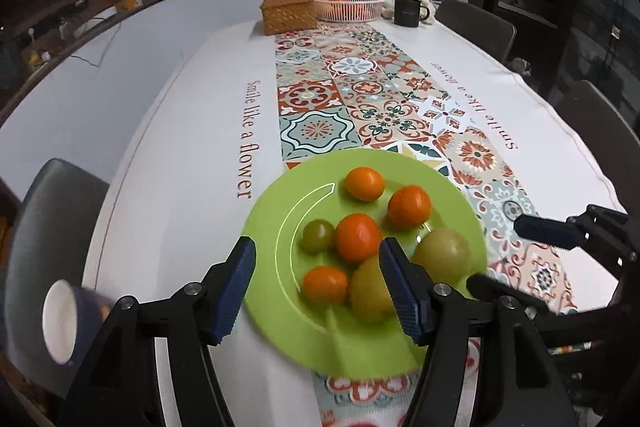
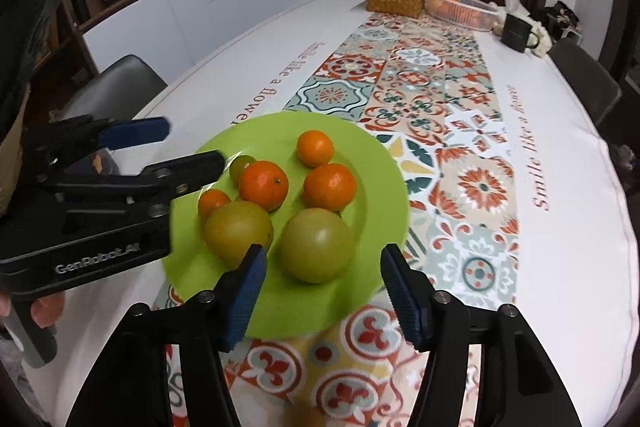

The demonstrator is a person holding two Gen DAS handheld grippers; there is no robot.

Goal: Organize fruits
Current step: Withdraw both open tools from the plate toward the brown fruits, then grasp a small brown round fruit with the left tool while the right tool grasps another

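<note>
Plate (image 1: 280, 291): fruit gathered on it — seven pieces (mixed sizes).
Left gripper (image 1: 318, 291): my fingers parted, holding nothing.
Right gripper (image 2: 322, 293): parted, empty — straddling green fruit (image 2: 316, 245).

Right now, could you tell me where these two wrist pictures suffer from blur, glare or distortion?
Left wrist view: the green plate's near rim smears with motion blur, a bright arc of glare curves across it, and the table edge bows from the fisheye. Right wrist view: the plate's right rim and the tablecloth lettering are soft, while the mandarin stays fairly crisp.
</note>
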